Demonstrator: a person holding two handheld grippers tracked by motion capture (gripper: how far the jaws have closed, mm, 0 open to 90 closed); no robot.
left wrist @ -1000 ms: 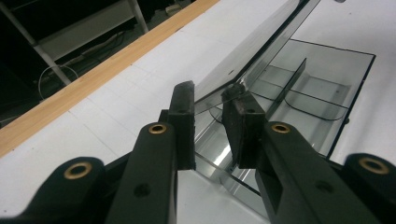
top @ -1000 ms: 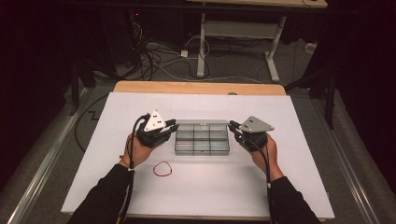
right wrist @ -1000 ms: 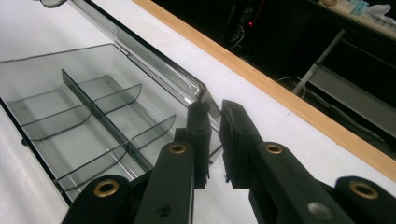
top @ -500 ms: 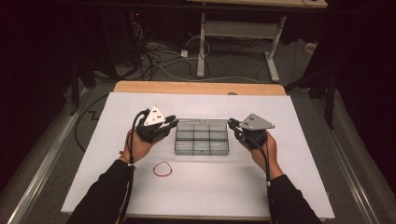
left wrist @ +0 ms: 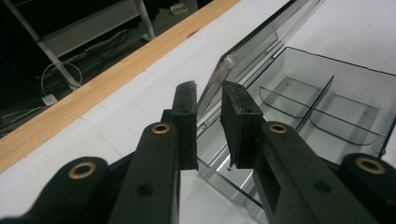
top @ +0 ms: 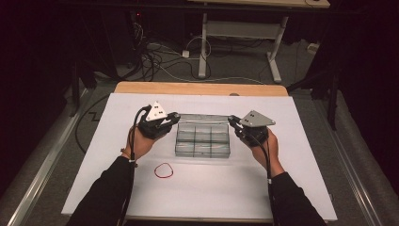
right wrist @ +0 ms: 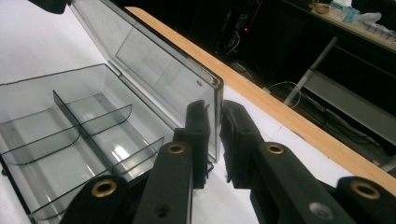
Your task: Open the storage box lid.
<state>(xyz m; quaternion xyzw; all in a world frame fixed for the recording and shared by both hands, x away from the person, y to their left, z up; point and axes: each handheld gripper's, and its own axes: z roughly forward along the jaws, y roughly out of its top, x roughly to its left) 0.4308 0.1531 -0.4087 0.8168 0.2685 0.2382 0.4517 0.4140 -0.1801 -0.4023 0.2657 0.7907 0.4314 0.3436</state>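
A clear plastic compartment box [top: 202, 141] lies open in the middle of the white table, its divided trays empty [left wrist: 327, 102] [right wrist: 60, 121]. Its lid [top: 203, 118] stands raised along the far side. My left gripper [top: 175, 117] is at the lid's left corner, and in the left gripper view the lid [left wrist: 252, 37] runs down between the jaws of that gripper [left wrist: 209, 91]. My right gripper [top: 231, 120] is at the lid's right corner. In the right gripper view the lid [right wrist: 154, 60] has its edge pinched in the narrow gap of that gripper [right wrist: 215, 106].
A red rubber band [top: 163, 170] lies on the white table top [top: 291, 188], near the left forearm. A wooden strip [top: 197, 88] borders the far edge. Cables and a desk frame [top: 235, 33] stand on the floor beyond.
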